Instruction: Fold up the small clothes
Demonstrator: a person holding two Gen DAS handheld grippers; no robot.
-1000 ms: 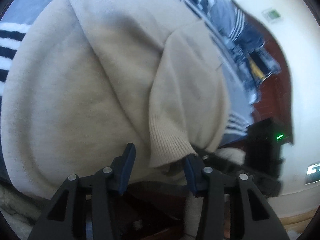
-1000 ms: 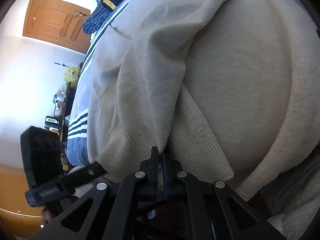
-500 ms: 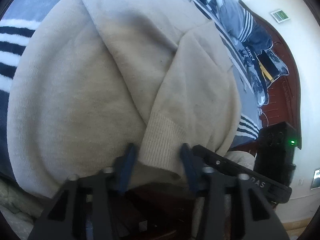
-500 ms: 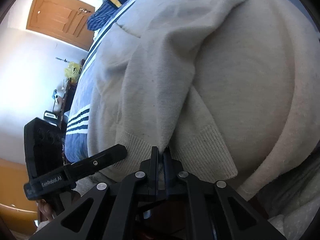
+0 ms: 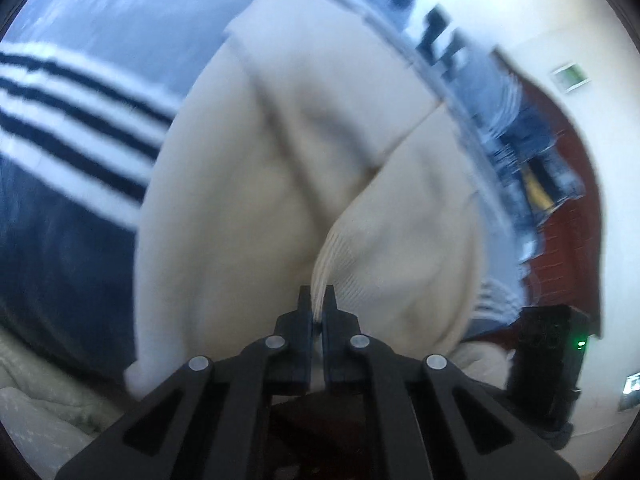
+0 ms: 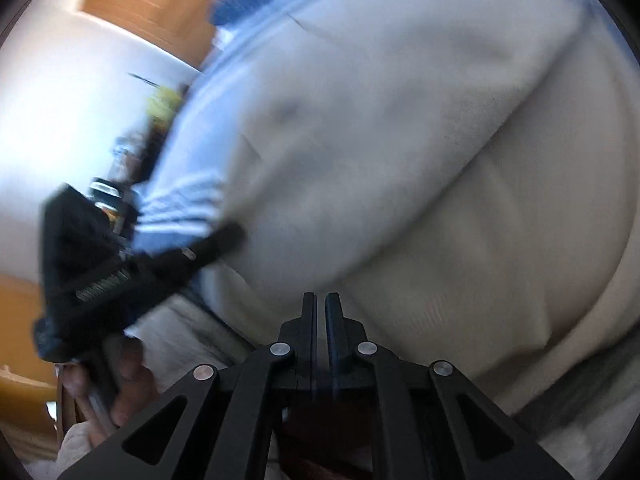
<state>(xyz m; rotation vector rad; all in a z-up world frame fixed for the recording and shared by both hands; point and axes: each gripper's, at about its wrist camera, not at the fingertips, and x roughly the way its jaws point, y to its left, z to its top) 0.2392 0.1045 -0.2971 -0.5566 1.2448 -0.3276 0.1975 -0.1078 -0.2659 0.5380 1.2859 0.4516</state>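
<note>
A beige knit sweater [image 5: 304,152] lies on a bed with a blue, white-striped cover [image 5: 72,120]. My left gripper [image 5: 318,300] is shut on the sweater's ribbed hem, and the cloth rises from between its tips. In the right wrist view the sweater [image 6: 420,168] fills most of the frame, blurred by motion. My right gripper [image 6: 320,304] is shut at the sweater's lower edge; the blur hides whether cloth sits between its tips. The left gripper's body [image 6: 120,264] shows at the left of the right wrist view, with the hand that holds it.
Folded dark blue striped clothes [image 5: 520,128] lie at the far end of the bed near a red-brown headboard [image 5: 568,216]. A black device with a green light [image 5: 556,356] is at the right. A wooden door [image 6: 156,4] stands behind.
My left gripper closed on the sweater's ribbed hem and lifted it. Both grippers moved fast, so the views are blurred. More of the striped bed cover shows at the left.
</note>
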